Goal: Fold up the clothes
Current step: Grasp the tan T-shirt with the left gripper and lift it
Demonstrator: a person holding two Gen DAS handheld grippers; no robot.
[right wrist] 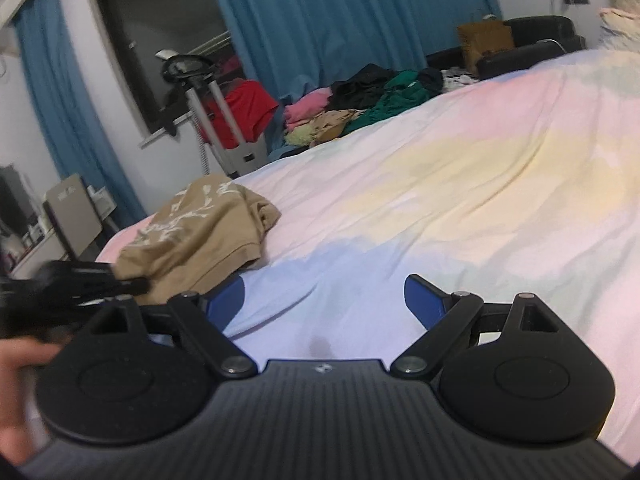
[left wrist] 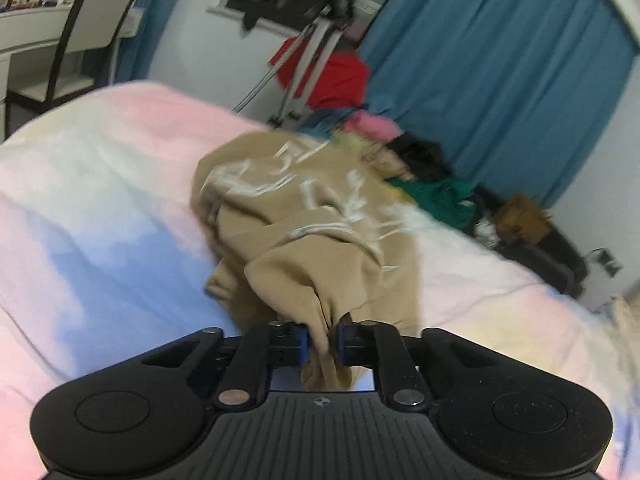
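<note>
A tan garment [left wrist: 304,216] with white lettering lies crumpled on the pastel bedsheet [left wrist: 100,208]. My left gripper [left wrist: 322,340] is shut on a bunched fold of its near edge, the cloth pinched between the blue pads. In the right wrist view the same tan garment [right wrist: 200,228] lies at the left of the bed, with the left gripper [right wrist: 132,284] reaching in at its near edge, its jaws hidden. My right gripper [right wrist: 324,304] hovers over the bare sheet [right wrist: 440,184] to the right of the garment, jaws wide open with nothing between them.
A heap of clothes [right wrist: 360,100] in pink, black and green lies at the bed's far edge. Behind it stand a tripod [left wrist: 308,52], a red item [left wrist: 336,76], blue curtains [left wrist: 500,72] and a dark window [right wrist: 160,40]. A chair [left wrist: 92,28] and desk sit left.
</note>
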